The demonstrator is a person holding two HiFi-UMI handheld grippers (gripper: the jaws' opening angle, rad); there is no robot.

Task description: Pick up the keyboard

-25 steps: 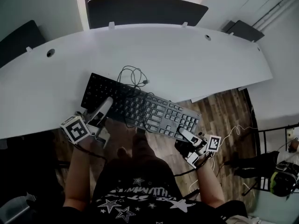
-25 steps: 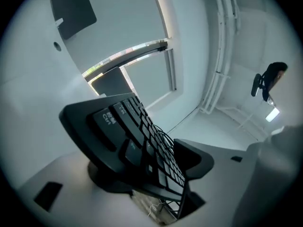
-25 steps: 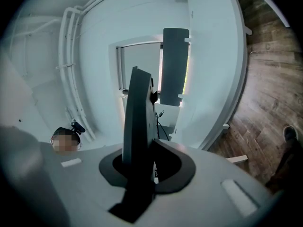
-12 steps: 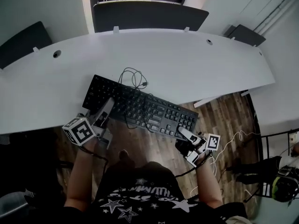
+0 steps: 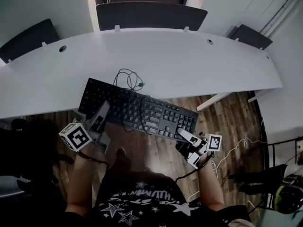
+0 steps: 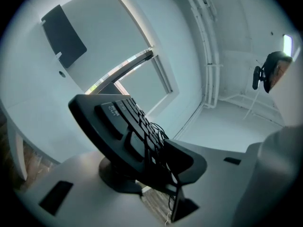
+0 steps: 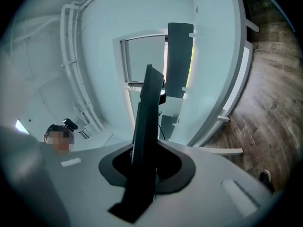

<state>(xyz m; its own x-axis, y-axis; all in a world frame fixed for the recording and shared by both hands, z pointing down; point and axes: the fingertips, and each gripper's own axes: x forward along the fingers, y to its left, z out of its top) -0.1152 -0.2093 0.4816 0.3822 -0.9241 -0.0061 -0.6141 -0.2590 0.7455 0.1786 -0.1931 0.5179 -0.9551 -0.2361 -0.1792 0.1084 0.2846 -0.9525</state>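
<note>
Holding, half over the near edge of the white desk (image 5: 189,65), the black keyboard (image 5: 137,110); pinching its left end in the left gripper (image 5: 103,109), having just been closing the jaws onto it; pinching its right end in the right gripper (image 5: 183,134).

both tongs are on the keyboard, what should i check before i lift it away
1. Grip of left tongs: ok, just closed onto the keyboard, at its left end.
2. Grip of right tongs: ok, shut on its right end.
3. Keyboard clear of the desk: cannot tell, its far corner overlaps the desk edge.
4. Slack in the cable: ok, coiled loosely on the desk.
</note>
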